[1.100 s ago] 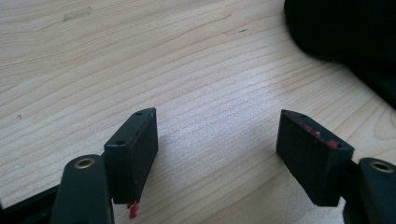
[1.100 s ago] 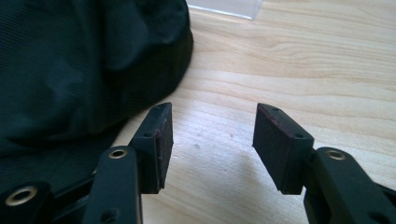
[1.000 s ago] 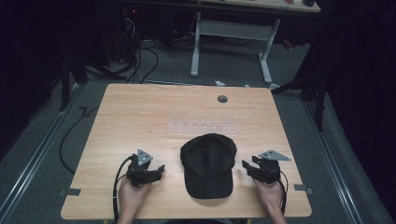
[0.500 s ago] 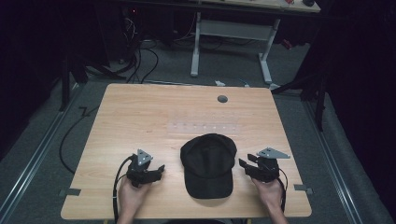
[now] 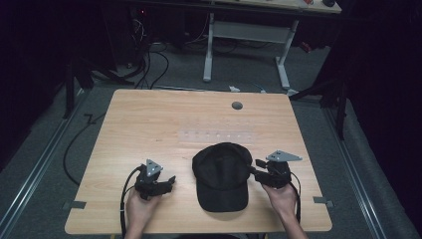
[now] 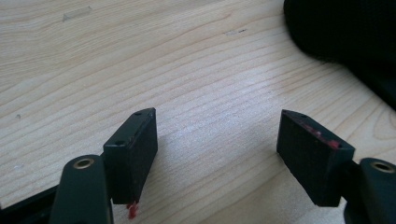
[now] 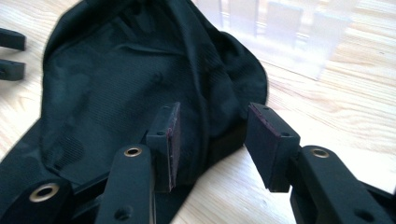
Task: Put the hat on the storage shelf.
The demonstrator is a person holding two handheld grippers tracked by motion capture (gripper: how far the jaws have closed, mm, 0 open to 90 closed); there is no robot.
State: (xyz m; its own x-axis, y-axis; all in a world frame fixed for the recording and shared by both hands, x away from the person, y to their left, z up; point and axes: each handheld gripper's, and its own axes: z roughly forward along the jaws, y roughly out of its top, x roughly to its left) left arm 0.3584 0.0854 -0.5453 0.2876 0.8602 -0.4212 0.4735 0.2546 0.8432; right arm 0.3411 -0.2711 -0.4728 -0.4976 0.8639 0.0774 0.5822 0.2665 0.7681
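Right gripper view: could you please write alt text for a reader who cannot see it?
The right gripper straddles the edge of a black cap on a wooden table; its jaws have just been closing, with a gap left at the right pad. A clear plastic tray lies behind the cap.

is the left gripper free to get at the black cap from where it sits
Probably yes. The left gripper sits on the table beside the cap, jaws open on nothing, with bare wood between them. The right gripper works the cap's far side, so it isn't in the way.
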